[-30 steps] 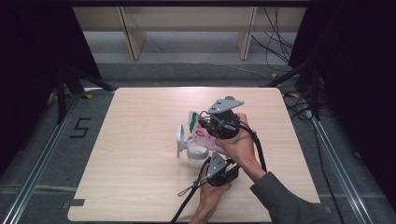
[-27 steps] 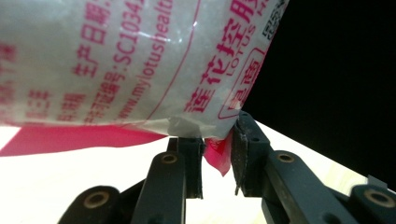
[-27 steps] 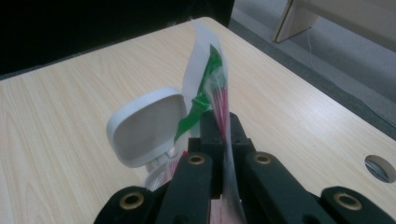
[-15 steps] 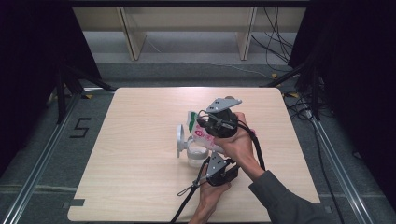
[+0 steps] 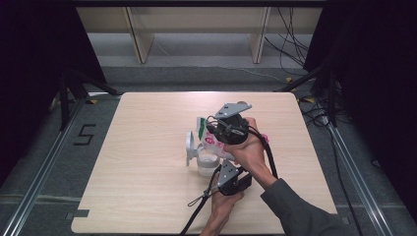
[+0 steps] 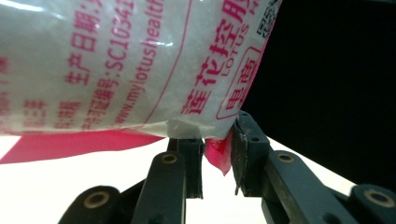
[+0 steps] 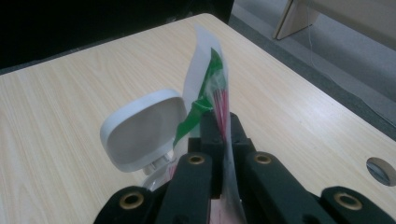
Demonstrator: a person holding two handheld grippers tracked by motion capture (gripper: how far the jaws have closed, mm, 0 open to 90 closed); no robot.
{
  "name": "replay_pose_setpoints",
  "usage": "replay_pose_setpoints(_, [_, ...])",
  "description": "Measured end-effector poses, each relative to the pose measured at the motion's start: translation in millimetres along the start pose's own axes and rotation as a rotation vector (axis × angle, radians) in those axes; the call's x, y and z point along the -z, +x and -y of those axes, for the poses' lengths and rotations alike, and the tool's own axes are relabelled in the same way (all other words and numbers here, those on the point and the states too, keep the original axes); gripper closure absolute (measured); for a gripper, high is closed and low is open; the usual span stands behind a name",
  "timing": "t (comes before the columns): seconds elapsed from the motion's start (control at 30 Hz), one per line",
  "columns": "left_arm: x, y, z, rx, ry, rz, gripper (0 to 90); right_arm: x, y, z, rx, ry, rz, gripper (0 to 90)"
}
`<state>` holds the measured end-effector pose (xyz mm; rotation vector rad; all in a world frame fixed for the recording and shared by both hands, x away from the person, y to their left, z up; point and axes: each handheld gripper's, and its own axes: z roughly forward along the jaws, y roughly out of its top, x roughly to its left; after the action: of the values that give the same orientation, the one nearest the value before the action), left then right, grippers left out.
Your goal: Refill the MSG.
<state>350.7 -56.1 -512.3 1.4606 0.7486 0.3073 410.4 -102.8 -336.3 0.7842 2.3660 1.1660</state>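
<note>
I am holding a translucent white plastic pouch with pink print and a green stripe [image 5: 209, 137] just right of the frame's centre, above a small clear plastic jar [image 5: 206, 163] with its white hinged lid [image 5: 190, 145] flipped open to the left. What is lying in the jar I cannot tell. My right gripper [image 7: 219, 126] is clamping the pouch's top edge; my left gripper [image 6: 217, 156] is pinching its pink bottom corner. The pale wooden table [image 5: 142, 147] is offering wide room on the left, with its edges well apart from the jar.
</note>
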Motion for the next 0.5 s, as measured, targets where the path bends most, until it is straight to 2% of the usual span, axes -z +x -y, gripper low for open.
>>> replay_pose_setpoints(0.17, [0.4,0.5,-0.9,-0.002,0.001,0.002,74.9,1.1,0.1,-0.6,-0.016,0.001,-0.009,90.0])
replay_pose_setpoints(0.2, [2.2,0.3,-1.7,-0.015,0.022,-0.014,74.9,0.3,0.8,-0.4,-0.014,-0.008,-0.001,90.0])
replay_pose_setpoints(0.3, [1.3,0.7,-1.8,-0.013,0.006,-0.006,74.8,0.7,0.8,-1.0,0.001,-0.015,-0.010,90.0])
replay_pose_setpoints(0.33, [1.4,0.7,-2.0,-0.013,0.006,-0.004,74.9,2.3,0.8,-1.2,-0.018,-0.007,-0.014,90.0])
replay_pose_setpoints(0.37, [-1.4,-3.2,-1.6,0.039,-0.040,0.011,74.9,2.5,1.4,-1.2,-0.021,-0.006,-0.012,90.0])
replay_pose_setpoints(0.4, [0.9,-0.2,-2.0,-0.006,-0.001,0.001,74.9,2.5,0.7,-1.5,-0.006,-0.005,-0.014,90.0])
replay_pose_setpoints(0.43, [2.0,-0.9,-2.8,-0.006,0.017,-0.012,74.9,2.0,-0.4,-1.9,0.012,-0.006,-0.015,90.0])
replay_pose_setpoints(0.5, [1.4,-0.7,-3.4,-0.001,0.011,-0.009,74.9,1.6,0.0,-2.3,0.009,-0.001,-0.013,90.0])
